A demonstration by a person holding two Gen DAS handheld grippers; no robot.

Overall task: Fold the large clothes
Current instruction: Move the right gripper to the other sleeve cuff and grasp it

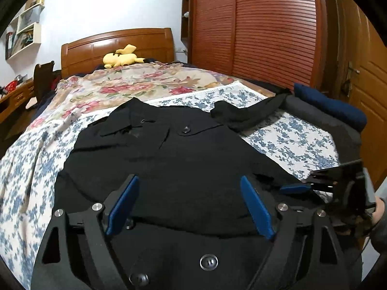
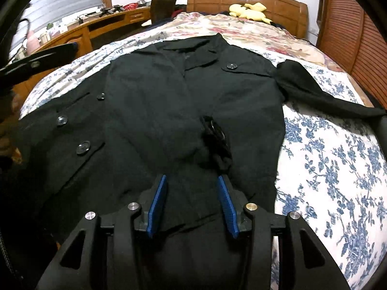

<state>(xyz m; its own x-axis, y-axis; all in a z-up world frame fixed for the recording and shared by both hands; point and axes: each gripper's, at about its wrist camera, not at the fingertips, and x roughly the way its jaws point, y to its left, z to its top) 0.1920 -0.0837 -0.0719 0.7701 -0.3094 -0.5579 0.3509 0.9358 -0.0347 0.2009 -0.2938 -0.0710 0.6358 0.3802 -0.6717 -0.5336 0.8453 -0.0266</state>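
Left wrist view: the left gripper (image 1: 188,203), blue-padded, stands released, jaws wide with nothing pressed between them, above the hem of a black buttoned cloth coat (image 1: 169,154). The coat lies flat on a blue-floral white bedsheet (image 1: 290,140). At 3 o'clock the right gripper (image 1: 321,183) shows. At 11 o'clock a yellow plush toy (image 1: 122,58) rests by the wooden headboard (image 1: 116,46); a louvred reddish wardrobe (image 1: 266,31) stands at 1 o'clock. White wall shelves (image 1: 24,31) hold blurred items; no writing is readable.

Right wrist view: the right gripper (image 2: 193,200) is unclenched over the coat (image 2: 157,101), pads apart. One sleeve (image 2: 314,89) stretches toward 2 o'clock. A wooden desk (image 2: 96,26) sits at 10 o'clock.
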